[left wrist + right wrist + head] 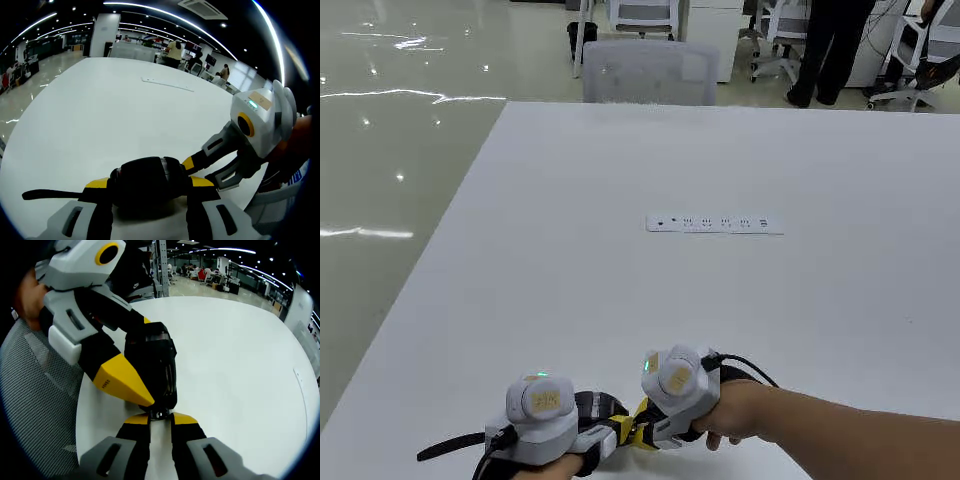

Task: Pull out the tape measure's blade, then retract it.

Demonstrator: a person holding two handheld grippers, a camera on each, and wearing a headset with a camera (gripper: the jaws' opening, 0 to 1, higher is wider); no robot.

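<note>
1. The tape measure sits at the near edge of the white table, between the two grippers
2. The left gripper clamps the black case from both sides, with its yellow-tipped jaws pressed against it
3. The right gripper has its jaws almost together, pinching a small metal tab at the case's lower edge
4. A black strap lies on the table, running from the case out to the left gripper view's left
5. A power strip lies flat mid-table, well apart from the grippers
</note>
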